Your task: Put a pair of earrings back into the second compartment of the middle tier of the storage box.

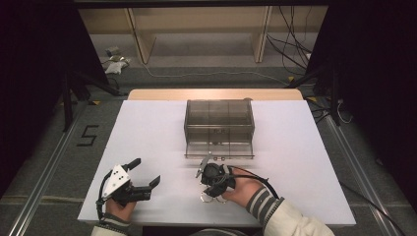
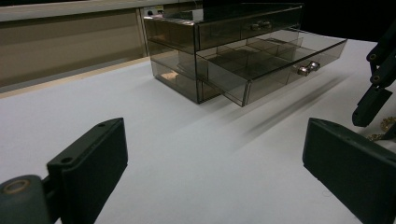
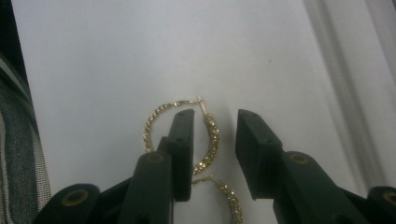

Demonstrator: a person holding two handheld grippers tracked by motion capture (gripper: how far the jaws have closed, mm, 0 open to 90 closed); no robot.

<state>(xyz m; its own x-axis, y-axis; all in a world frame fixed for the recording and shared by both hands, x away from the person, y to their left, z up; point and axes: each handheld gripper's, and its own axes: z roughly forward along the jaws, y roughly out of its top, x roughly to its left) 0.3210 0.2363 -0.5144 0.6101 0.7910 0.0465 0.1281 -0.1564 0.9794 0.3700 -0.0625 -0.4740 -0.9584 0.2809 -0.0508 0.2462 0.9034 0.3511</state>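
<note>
Hoop earrings (image 3: 208, 140): flat on the white table (image 3: 116, 56), one hoop's rim between the jaws, not pinched.
Right gripper (image 3: 215, 149): jaws apart, straddling that rim.
Left gripper (image 1: 145, 173): wide open, empty.

Two gold metal hoop earrings (image 3: 212, 140) glitter with a rough, beaded finish on the matt white table (image 3: 116, 60). The drawer box (image 1: 219, 127) is smoky clear glossy plastic with shiny metal knobs (image 2: 308, 68). Matt black plastic forms the jaws.
</note>
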